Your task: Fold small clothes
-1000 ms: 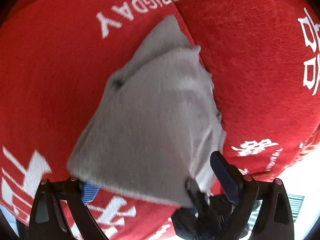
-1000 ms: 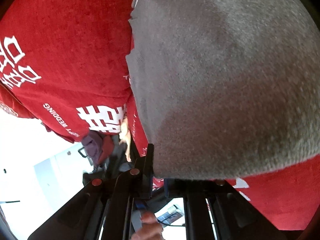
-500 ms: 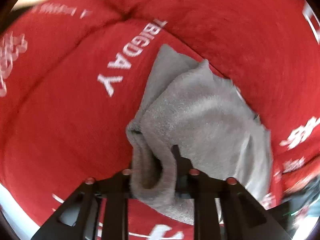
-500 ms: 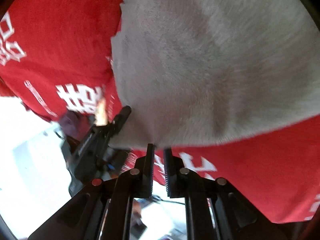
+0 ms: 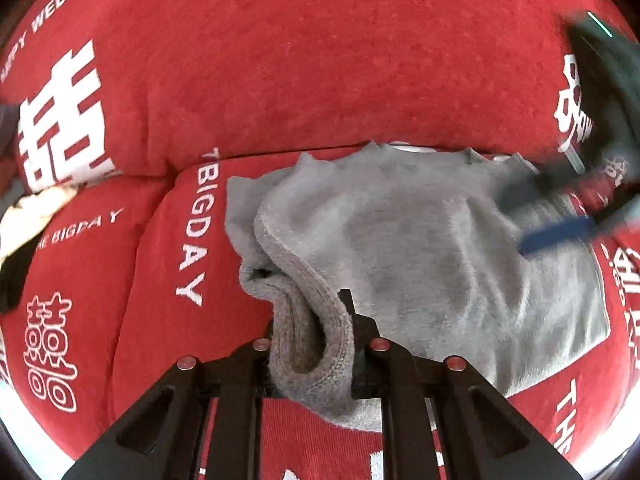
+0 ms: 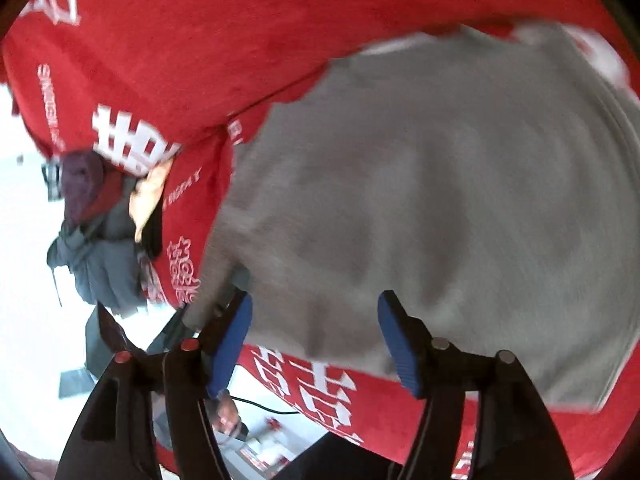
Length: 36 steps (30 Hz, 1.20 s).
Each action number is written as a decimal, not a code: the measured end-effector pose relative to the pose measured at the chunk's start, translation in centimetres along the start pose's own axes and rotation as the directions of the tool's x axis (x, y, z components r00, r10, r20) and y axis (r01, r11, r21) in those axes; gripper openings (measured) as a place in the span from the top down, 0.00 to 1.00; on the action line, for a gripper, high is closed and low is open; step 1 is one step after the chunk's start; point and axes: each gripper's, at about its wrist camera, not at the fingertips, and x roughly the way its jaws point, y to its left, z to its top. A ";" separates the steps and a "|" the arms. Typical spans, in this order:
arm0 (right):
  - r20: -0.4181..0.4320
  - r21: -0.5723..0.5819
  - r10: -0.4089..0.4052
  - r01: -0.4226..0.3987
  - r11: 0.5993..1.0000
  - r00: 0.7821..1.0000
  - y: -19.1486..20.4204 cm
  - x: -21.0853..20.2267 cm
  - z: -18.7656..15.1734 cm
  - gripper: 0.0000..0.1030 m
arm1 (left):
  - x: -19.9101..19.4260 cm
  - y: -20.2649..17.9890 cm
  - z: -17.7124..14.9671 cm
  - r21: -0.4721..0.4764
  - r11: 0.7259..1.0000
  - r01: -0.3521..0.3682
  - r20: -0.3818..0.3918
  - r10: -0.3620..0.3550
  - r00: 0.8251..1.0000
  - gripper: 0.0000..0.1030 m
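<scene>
A small grey knit garment (image 5: 420, 248) lies folded on the red cushion (image 5: 320, 60). My left gripper (image 5: 316, 344) is shut on a bunched ribbed edge of the grey garment at its near left corner. The garment also fills the right wrist view (image 6: 440, 200). My right gripper (image 6: 316, 344) is open, its blue pads (image 6: 394, 336) spread just above the garment's near edge and holding nothing. The right gripper shows blurred at the right edge of the left wrist view (image 5: 560, 232).
The red cushions carry white lettering and characters (image 5: 64, 120). A pile of other clothes (image 6: 104, 240), grey, purple and tan, lies at the cushion's left end. Beyond the cushion's edge is a white floor (image 6: 24, 280).
My right gripper has opened and let go of the garment's edge. The garment has come down flat on the cushion. My left gripper stays shut on its corner.
</scene>
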 end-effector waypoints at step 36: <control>-0.077 -0.198 0.041 -0.056 0.979 0.996 4.7 0.0 7.4 0.87 | -7.5 -8.1 2.2 0.300 0.932 0.203 0.112 -0.246 0.963 0.84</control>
